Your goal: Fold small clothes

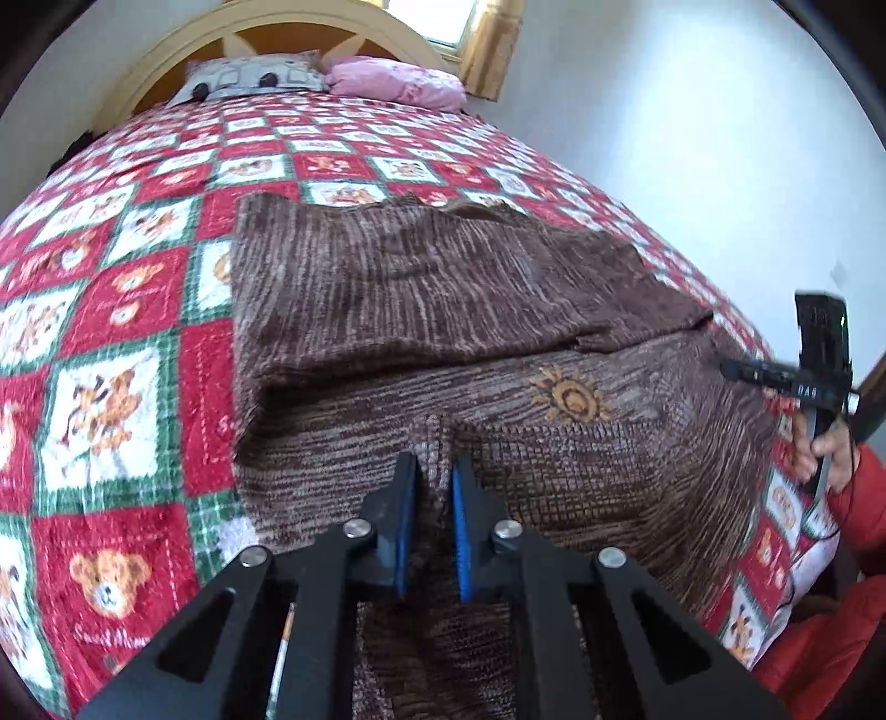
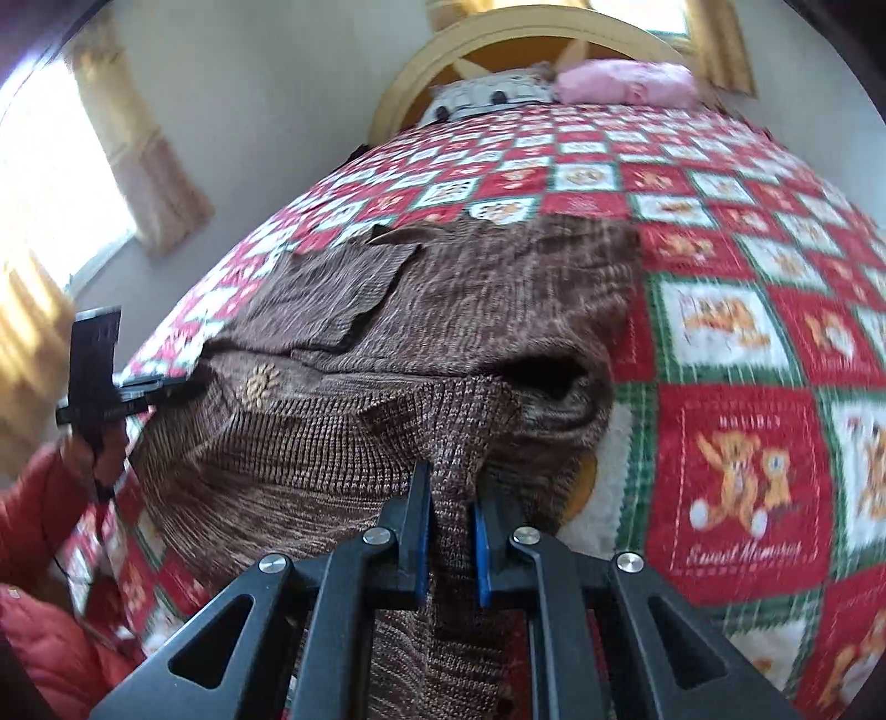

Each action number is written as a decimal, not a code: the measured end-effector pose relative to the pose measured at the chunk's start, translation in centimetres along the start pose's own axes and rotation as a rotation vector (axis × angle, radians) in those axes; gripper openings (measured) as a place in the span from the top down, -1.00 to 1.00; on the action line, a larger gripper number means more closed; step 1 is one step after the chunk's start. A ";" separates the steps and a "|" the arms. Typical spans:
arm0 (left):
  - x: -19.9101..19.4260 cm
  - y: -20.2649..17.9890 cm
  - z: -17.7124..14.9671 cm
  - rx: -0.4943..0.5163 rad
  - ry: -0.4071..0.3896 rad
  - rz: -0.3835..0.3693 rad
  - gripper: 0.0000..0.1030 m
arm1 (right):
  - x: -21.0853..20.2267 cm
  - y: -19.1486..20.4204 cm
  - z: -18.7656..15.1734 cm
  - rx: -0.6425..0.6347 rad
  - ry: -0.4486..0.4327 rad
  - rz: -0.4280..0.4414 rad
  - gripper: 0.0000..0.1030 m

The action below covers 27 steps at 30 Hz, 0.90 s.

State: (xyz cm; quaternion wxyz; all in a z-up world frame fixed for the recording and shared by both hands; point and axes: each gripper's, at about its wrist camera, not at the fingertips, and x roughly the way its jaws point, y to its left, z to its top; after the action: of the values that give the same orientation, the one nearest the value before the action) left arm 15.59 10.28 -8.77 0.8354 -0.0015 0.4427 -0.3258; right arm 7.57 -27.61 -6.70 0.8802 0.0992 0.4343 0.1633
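A bed (image 1: pixel 138 232) fills both views, covered by a fleecy blanket (image 1: pixel 111 387) of red and white squares framed in green plaid, each square carrying a tan teddy bear; one red square in the right wrist view reads "Sweet Memories" in white script. Behind it rises a curved cream wooden headboard (image 1: pixel 183 39) with an orange panel, and against it lean a grey patterned pillow (image 1: pixel 249 80) and a soft pink pillow (image 1: pixel 398 83). Yellowish curtains (image 2: pixel 144 166) hang at bright windows on pale walls. Spread on the middle of the blanket lies the brown sweater (image 1: pixel 443 288), a chunky marled knit of dark brown and beige with ribbed bands and an orange sun-like motif (image 1: pixel 570 396) on its front; one sleeve lies folded across its upper body, and its near edge bunches toward the cameras. The left tool (image 1: pixel 434 471), black metal arms with blue ridged pads, is pinched tight on a raised ridge of the sweater's near hem. The right tool (image 2: pixel 451 493), of the same make, is clamped on a gathered fold of the knit beside a dark, gaping opening in the fabric. A hand (image 1: pixel 830 448) in a puffy red-orange sleeve (image 1: pixel 853 554) holds the far tool's handle at the bed's edge, with a thin black cable trailing from it.
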 end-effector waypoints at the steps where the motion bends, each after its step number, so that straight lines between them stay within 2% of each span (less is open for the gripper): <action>1: 0.0 0.2 -0.1 -0.017 0.002 0.001 0.75 | 0.0 -0.2 0.0 0.020 0.001 0.006 0.77; 4: 0.2 0.5 -0.1 -0.043 -0.003 0.004 0.68 | 0.6 -0.5 0.4 0.060 0.042 0.017 0.70; 5: 0.3 0.4 0.0 -0.047 -0.004 0.006 0.68 | 0.8 -0.5 0.7 0.074 0.052 0.027 0.61; 7: 0.6 0.4 0.1 -0.059 0.001 0.004 0.60 | 1.1 -0.6 1.3 0.091 0.059 0.042 0.29; 8: 0.7 0.4 0.3 -0.065 0.005 -0.009 0.50 | 1.3 -0.5 1.7 0.094 0.056 0.044 0.08; 9: 0.7 0.4 0.3 -0.070 0.007 -0.020 0.38 | 1.5 -0.4 1.9 0.089 0.053 0.047 -0.04; 11: 0.8 0.3 0.4 -0.076 0.010 -0.044 0.24 | 2.0 0.3 2.2 0.058 0.061 0.042 -0.05; 13: 0.8 -0.1 0.4 -0.060 0.003 -0.021 0.28 | 2.2 0.9 2.1 0.027 0.059 0.015 -0.04; 14: 0.8 -0.5 0.3 -0.033 -0.001 0.009 0.48 | 2.2 1.1 2.0 0.019 0.054 -0.005 0.21; 15: 0.7 -0.8 0.2 -0.012 -0.005 0.038 0.78 | 2.1 1.2 1.8 0.014 0.052 -0.029 0.87; 16: 0.7 -0.9 0.1 -0.001 -0.004 0.049 0.78 | 2.1 1.3 1.7 0.012 0.065 -0.051 0.85; 20: -0.8 -0.5 -0.3 -0.051 -0.031 0.019 0.80 | 0.3 1.8 1.5 -0.005 0.028 -0.069 0.86; 24: -3.9 -0.1 0.3 -0.106 -0.129 0.000 0.80 | -2.4 3.0 2.5 -0.054 -0.038 -0.086 0.86; 27: -6.2 0.5 2.2 -0.151 -0.211 0.025 0.80 | -4.7 3.8 4.4 -0.080 -0.115 -0.087 0.86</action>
State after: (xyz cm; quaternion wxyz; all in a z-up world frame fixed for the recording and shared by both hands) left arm 15.06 13.44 -3.02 0.8787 -0.0931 0.3756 -0.2794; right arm 7.71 -26.01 0.58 0.9133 0.0544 0.3801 0.1360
